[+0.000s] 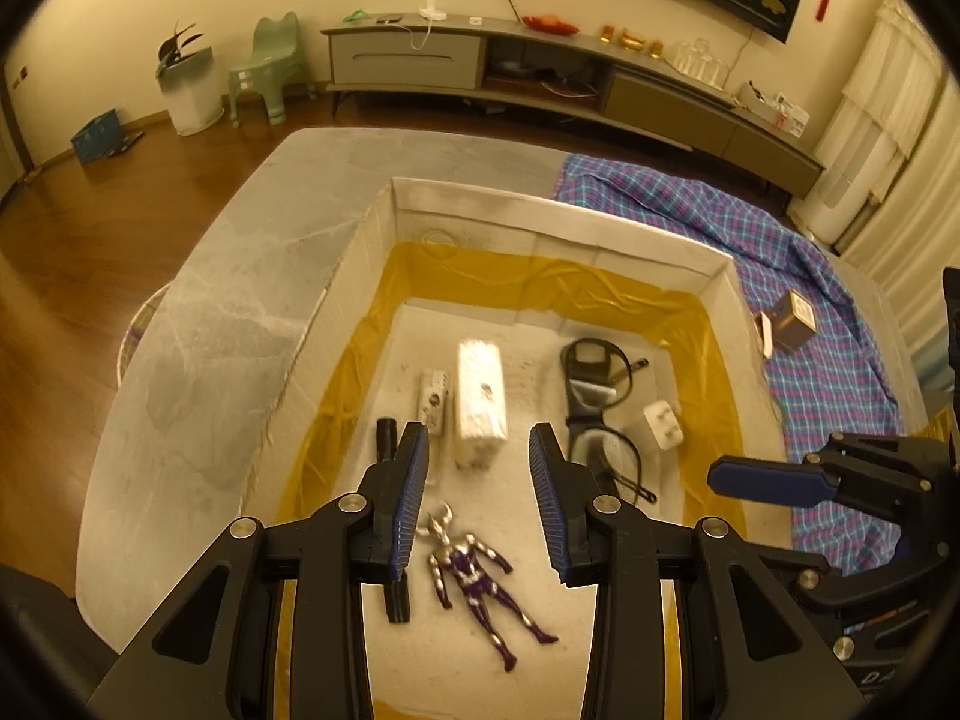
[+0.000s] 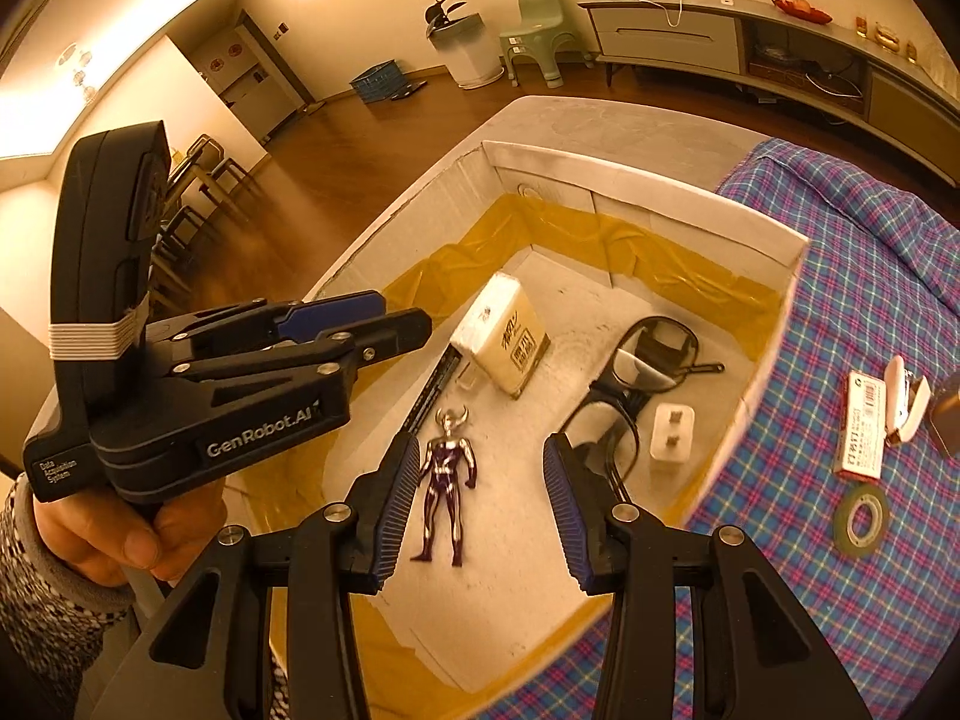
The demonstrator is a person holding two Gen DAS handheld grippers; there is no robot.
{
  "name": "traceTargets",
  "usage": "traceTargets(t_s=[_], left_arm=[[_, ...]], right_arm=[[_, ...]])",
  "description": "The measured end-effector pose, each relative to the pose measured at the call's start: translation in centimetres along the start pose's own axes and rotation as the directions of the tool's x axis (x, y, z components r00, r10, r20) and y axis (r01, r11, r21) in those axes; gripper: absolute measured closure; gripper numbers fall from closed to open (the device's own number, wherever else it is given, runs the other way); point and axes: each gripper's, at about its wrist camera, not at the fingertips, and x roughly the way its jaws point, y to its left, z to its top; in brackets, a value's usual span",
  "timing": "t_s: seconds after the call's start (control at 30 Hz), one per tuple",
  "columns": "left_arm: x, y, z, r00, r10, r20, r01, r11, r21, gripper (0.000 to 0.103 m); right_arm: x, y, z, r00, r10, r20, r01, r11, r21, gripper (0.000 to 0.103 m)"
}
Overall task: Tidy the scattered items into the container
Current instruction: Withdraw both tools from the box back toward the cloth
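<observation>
A white cardboard box [image 1: 540,222] [image 2: 660,192] lined with yellow tape sits on the grey table. Inside it lie a purple and silver action figure [image 1: 474,576] [image 2: 447,468], a tissue pack [image 1: 480,402] [image 2: 510,342], black glasses [image 1: 594,384] [image 2: 654,354], a white charger [image 1: 663,426] [image 2: 672,432] and a black pen [image 1: 387,438] [image 2: 432,390]. My left gripper [image 1: 480,444] [image 2: 360,324] hangs open above the figure, holding nothing. My right gripper [image 2: 480,447] [image 1: 768,480] is open and empty too, over the box's near side.
On the plaid cloth [image 2: 870,270] right of the box lie a stapler [image 2: 909,402], a staple box [image 2: 861,426], a green tape roll [image 2: 861,519] and a brown cube [image 1: 792,321]. A TV cabinet, a green chair and a bin stand beyond the table.
</observation>
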Motion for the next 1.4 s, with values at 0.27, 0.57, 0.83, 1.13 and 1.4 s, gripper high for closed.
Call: traceTargets(t_s=[0.27, 0.57, 0.83, 1.13, 1.4], left_arm=[[-2.4, -1.5, -1.5, 1.000, -0.007, 0.002, 0.007, 0.999, 0.032, 0.065], [-5.1, -3.0, -3.7, 1.000, -0.027, -0.001, 0.027, 0.998, 0.057, 0.064], [-6.7, -5.0, -5.7, 1.000, -0.025, -0.012, 0.027, 0.995, 0.101, 0.064], [-7.5, -6.6, -7.1, 0.999, -0.020, -0.037, 0.025, 0.991, 0.133, 0.064], [-8.3, -8.1, -8.0, 0.999, -0.024, -0.035, 0.030, 0.987, 0.156, 0.064]], right_arm=[[-2.0, 0.1, -1.8, 1.000, -0.005, 0.005, 0.005, 1.000, -0.025, 0.053], [-3.8, 0.7, -4.0, 0.999, 0.042, 0.020, -0.041, 0.999, -0.034, 0.053], [-5.0, 0.7, -5.9, 0.997, 0.071, 0.027, -0.070, 0.997, -0.032, 0.052], [-6.6, 1.7, -7.4, 0.995, 0.095, 0.036, -0.092, 0.993, -0.076, 0.049], [-7.5, 2.0, -8.8, 0.992, 0.123, 0.039, -0.118, 0.988, -0.103, 0.048]])
